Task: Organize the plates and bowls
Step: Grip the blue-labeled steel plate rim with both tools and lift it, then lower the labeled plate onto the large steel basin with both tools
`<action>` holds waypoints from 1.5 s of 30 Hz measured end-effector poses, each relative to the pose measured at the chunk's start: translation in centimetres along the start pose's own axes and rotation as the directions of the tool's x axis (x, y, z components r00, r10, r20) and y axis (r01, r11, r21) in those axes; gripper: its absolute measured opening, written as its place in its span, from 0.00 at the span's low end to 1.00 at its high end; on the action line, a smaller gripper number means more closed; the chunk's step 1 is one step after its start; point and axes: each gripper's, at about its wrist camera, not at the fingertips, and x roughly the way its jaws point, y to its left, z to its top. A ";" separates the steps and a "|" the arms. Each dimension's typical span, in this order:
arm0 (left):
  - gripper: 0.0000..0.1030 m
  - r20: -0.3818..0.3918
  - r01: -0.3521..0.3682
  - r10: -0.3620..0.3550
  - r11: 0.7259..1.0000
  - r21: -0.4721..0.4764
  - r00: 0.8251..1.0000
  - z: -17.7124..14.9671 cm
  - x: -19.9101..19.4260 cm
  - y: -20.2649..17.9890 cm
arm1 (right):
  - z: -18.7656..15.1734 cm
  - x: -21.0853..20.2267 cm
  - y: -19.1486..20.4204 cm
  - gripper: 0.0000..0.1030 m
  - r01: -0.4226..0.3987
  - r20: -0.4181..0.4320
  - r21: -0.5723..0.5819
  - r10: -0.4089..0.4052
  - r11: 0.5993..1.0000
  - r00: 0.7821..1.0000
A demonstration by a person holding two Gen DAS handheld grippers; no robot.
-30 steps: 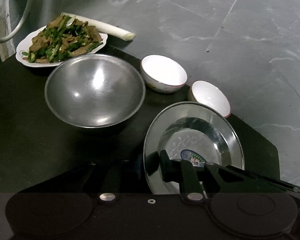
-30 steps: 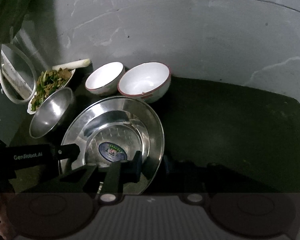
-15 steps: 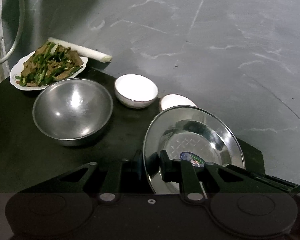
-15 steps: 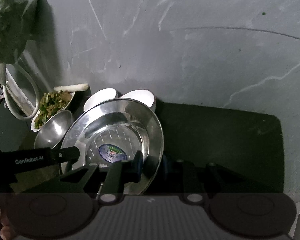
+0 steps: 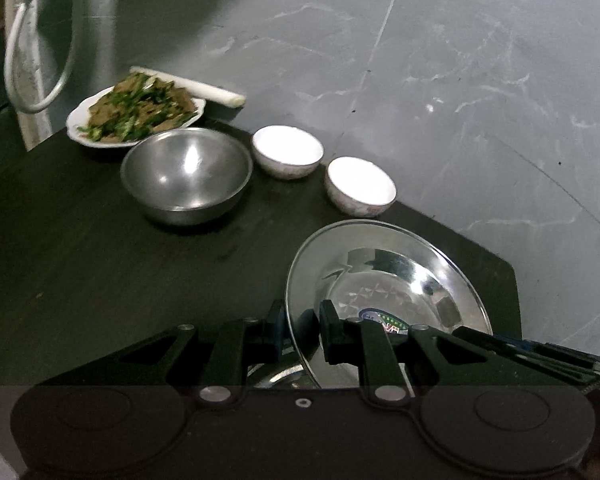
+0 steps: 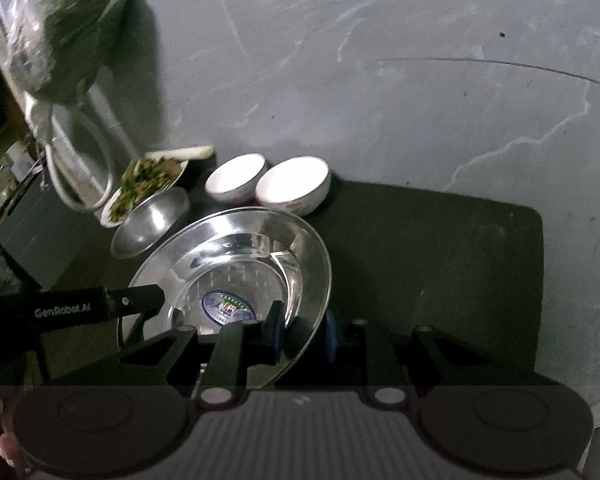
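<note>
The dark counter (image 5: 80, 264) stands against a grey marbled wall (image 5: 439, 80) and carries all the dishes. Largest of them is the steel plate (image 5: 383, 276), shallow and shiny with a round sticker in its middle, tilted above the counter near its right corner and gripped from two sides: the left gripper (image 5: 303, 328) has its jaws pinching the plate's left rim, one finger outside and one inside, and the right gripper (image 6: 303, 332) has its jaws pinching the right rim in the same way. Behind the plate on the counter sits a steel bowl (image 5: 187, 174), empty and upright. Just beyond it is a white plate of stir-fried greens and meat (image 5: 136, 114), with a pale leek stalk (image 5: 196, 87) lying behind it by the wall. To the right of the steel bowl stand two small white bowls, the first white bowl (image 5: 288, 152) near the steel bowl and the second white bowl (image 5: 359, 186) close to the edge of the held plate, both upright and empty
</note>
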 end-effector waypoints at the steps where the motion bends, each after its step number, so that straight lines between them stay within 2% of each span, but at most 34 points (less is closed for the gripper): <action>1: 0.19 -0.003 -0.005 0.005 1.000 -0.003 1.000 -0.3 -0.3 0.1 | -0.3 -0.2 0.2 0.23 -0.006 -0.005 -0.006 0.006 1.000 1.000; 12: 0.20 -0.036 -0.051 0.050 0.998 -0.044 0.998 -3.7 -3.1 1.5 | -2.9 -2.0 2.0 0.24 -0.049 -0.048 -0.107 0.044 0.993 0.998; 23: 0.22 -0.075 -0.102 0.098 0.994 -0.046 0.992 -6.4 -3.6 2.6 | -5.4 -2.4 3.8 0.24 -0.084 -0.109 -0.203 0.062 0.976 0.992; 35: 0.25 -0.079 -0.137 0.140 0.990 0.045 0.987 -6.8 -3.1 1.6 | -6.2 -2.4 4.2 0.25 -0.084 -0.132 -0.232 0.054 0.969 0.990; 45: 0.27 -0.094 -0.154 0.158 0.987 0.054 0.983 -6.9 -2.4 1.3 | -6.3 -2.4 4.4 0.26 -0.074 -0.134 -0.262 0.040 0.962 0.990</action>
